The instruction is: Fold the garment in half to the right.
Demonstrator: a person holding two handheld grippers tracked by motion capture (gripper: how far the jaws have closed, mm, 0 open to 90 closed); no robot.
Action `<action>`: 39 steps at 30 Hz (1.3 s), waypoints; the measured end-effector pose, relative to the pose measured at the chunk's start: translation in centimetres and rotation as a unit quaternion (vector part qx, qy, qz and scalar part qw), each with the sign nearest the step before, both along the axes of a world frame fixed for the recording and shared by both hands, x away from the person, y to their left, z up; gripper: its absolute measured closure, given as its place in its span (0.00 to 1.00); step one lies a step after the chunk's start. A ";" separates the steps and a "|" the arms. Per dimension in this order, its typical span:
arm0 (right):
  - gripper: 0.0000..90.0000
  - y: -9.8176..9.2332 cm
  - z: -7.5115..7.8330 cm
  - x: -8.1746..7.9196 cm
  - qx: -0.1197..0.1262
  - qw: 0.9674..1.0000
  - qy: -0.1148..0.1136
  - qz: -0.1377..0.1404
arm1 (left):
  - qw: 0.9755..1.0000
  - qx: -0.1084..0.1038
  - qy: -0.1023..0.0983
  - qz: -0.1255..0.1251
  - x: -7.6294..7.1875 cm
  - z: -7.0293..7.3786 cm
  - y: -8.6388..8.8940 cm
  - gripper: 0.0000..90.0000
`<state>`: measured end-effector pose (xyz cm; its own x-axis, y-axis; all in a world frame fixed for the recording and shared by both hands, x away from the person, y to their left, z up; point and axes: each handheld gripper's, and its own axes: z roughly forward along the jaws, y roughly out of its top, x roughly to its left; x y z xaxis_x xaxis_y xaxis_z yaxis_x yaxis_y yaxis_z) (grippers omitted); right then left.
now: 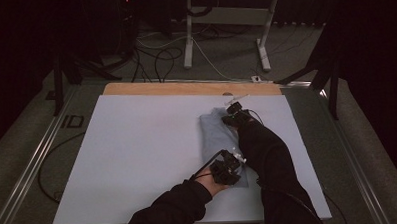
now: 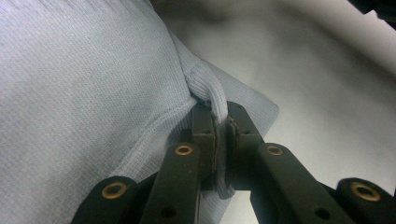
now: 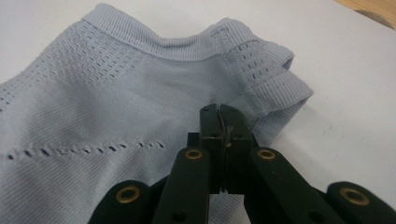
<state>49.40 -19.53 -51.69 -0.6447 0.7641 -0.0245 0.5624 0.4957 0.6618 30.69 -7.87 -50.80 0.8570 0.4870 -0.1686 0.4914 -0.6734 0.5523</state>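
A light blue knit garment (image 1: 216, 136) lies folded in a long strip on the white board (image 1: 138, 154), right of centre. My left gripper (image 1: 229, 170) is at its near end, shut on a ribbed hem fold (image 2: 211, 88) that bulges up between the pads (image 2: 221, 116). At the far end by the collar (image 3: 187, 46), my right gripper (image 1: 232, 116) has its jaws shut. Its tips (image 3: 218, 109) rest on the cloth (image 3: 116, 102) near the perforated shoulder seam. No cloth shows between them.
The white board rests on a wooden tabletop whose edge (image 1: 185, 87) shows at the back. Metal rails (image 1: 33, 163) run along both sides. Behind the table, cables (image 1: 159, 56) and a white stand (image 1: 189, 37) are on the floor. Dark sleeves (image 1: 268, 154) cross the board's near right.
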 end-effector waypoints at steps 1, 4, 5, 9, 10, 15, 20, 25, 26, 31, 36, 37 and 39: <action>0.98 0.0 0.4 -0.2 -0.001 1.000 -0.005 -0.001 | 1.000 -0.004 0.003 -0.002 0.1 0.0 0.0 0.88; 0.96 -0.3 0.9 -0.3 0.010 1.000 -0.013 -0.003 | 1.000 -0.018 0.012 -0.005 0.2 0.0 0.2 0.84; 0.93 -0.8 1.7 -0.5 0.019 1.000 -0.023 -0.006 | 1.000 -0.025 0.013 -0.003 0.2 0.1 0.1 0.84; 0.72 -1.8 3.3 -1.0 0.047 0.998 -0.035 -0.013 | 0.999 -0.044 0.024 -0.014 0.0 0.3 -0.1 0.80; 0.64 -1.9 3.6 -1.2 0.053 0.998 -0.035 -0.014 | 0.999 -0.043 0.022 -0.016 -0.1 0.3 -0.3 0.79; 0.36 -2.6 4.4 -2.0 0.080 0.995 -0.050 -0.028 | 0.999 -0.033 0.024 -0.023 -0.4 -0.1 -0.7 0.77; 0.15 -3.4 4.4 -2.6 0.098 0.994 -0.045 -0.029 | 0.998 -0.037 0.033 -0.038 -0.6 -0.1 -1.0 0.70; 0.12 -4.0 4.8 -2.9 0.112 0.992 -0.045 -0.028 | 0.996 -0.063 0.029 -0.049 -0.7 0.8 -0.4 0.59; 0.12 -4.1 5.0 -3.0 0.109 0.993 -0.048 -0.028 | 0.996 -0.066 0.020 -0.049 -0.8 1.0 -0.3 0.56; 0.12 -4.1 5.8 -3.5 0.106 0.993 -0.056 -0.024 | 0.996 -0.077 0.000 -0.054 -0.8 2.6 0.7 0.52; 0.12 -3.8 6.6 -4.1 0.102 0.993 -0.064 -0.012 | 0.994 -0.097 -0.019 -0.046 -0.6 4.5 2.2 0.45; 0.12 -3.7 6.7 -4.3 0.104 0.992 -0.064 -0.009 | 0.993 -0.101 -0.027 -0.048 -0.5 5.0 2.6 0.43; 0.12 -3.4 7.0 -4.7 0.105 0.992 -0.067 -0.002 | 0.992 -0.111 -0.037 -0.046 -0.4 5.8 3.4 0.40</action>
<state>44.74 -22.90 -44.65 -0.6435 0.7639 0.0494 0.4637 0.3376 0.8192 30.26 -4.42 -44.97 0.9104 0.3630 -0.1988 0.3859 -0.5712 0.7244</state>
